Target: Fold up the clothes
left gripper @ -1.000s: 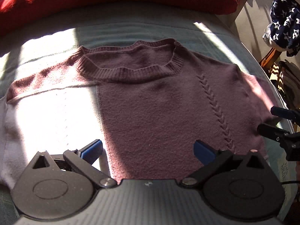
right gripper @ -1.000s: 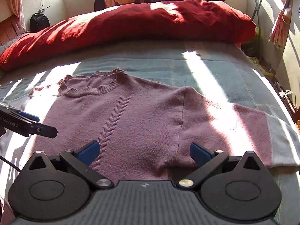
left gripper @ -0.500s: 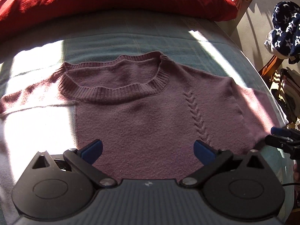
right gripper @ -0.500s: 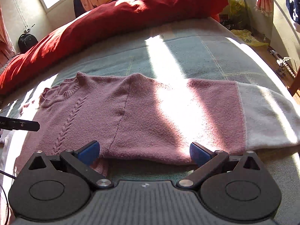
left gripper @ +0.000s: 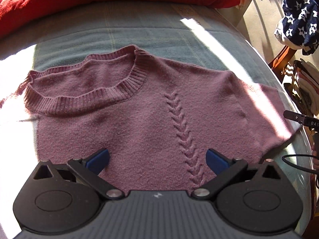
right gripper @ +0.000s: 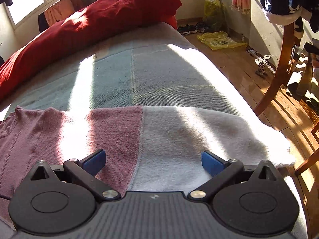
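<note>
A mauve knit sweater point(left gripper: 151, 107) lies face up and spread flat on a pale blue blanket point(left gripper: 123, 37), its ribbed collar point(left gripper: 85, 97) toward 10 o'clock in the left wrist view and a braided cable stitch point(left gripper: 183, 131) running down the chest toward 6 o'clock. The left gripper point(left gripper: 157, 158) hovers low over the lower chest, fingers spread wide, nothing between them. At 3 o'clock in that view the right gripper's tip juts in past the sweater's right shoulder. In the right wrist view, the right gripper point(right gripper: 153, 160) hangs above the outstretched sleeve point(right gripper: 179, 135), jaws likewise parted and empty, straddling the seam where mauve turns to white; the white cuff point(right gripper: 279, 151) reaches the bed's edge near 3 o'clock. A red duvet point(right gripper: 89, 25) is heaped at 11 o'clock, and a wooden chair point(right gripper: 283, 59) stands on the floor at 2 o'clock. As it lies, the sweater shows no fold: body flat, this sleeve fully extended. The sun-bleached left side cannot be read. Sleeves and body remain to be folded in.
</note>
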Demonstrator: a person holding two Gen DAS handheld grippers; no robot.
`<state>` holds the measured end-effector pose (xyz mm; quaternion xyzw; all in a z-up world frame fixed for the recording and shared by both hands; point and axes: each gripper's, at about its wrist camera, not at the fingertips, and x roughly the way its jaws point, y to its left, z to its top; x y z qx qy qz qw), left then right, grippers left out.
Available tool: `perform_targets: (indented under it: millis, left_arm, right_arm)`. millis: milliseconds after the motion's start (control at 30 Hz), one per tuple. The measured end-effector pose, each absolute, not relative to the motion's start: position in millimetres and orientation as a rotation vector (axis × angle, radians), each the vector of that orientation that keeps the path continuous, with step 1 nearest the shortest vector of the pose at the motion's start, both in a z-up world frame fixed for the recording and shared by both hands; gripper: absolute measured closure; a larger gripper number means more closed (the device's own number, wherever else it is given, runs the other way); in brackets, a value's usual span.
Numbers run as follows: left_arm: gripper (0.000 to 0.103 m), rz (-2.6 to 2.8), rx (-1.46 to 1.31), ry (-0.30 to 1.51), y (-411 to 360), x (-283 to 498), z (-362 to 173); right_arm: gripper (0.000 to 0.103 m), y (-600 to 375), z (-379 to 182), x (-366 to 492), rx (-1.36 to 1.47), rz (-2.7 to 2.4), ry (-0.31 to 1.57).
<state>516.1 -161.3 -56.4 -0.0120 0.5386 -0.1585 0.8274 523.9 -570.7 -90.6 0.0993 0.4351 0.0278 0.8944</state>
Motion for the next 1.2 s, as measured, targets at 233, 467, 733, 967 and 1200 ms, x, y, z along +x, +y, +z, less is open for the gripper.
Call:
perform_targets:
  millis: [233, 467, 733, 967, 1200]
  left_arm:
    - [0.001, -0.321, -0.023, 1.151, -163.2, 520.6, -59.9]
    - [0.001, -0.345, -0.01, 1.153, -160.0, 520.7, -59.5]
    - [0.001, -0.333, -0.031, 1.134, -147.5, 515.6, -46.7]
    - [0.001, -0.3, 0.049, 1.103, -122.4, 502.7, -36.7]
    - [0.001, -0.234, 0.021, 1.125, -87.9, 488.6, -48.0]
  right_arm:
    - [0.0, -613.9, -97.2, 536.4, 0.311, -0.037, 0.876]
    - [0.0, -643.2, -106.8, 553.5, 0.33, -0.089, 0.861]
    - [0.0, -572.0, -58.9, 568.8, 0.271, -0.019, 0.897]
    - [0.0, -442.2, -51.4, 596.2, 0.058, 0.208, 0.902]
    - [0.0, -376.4, -89.1, 620.0, -0.178, 0.189, 0.933]
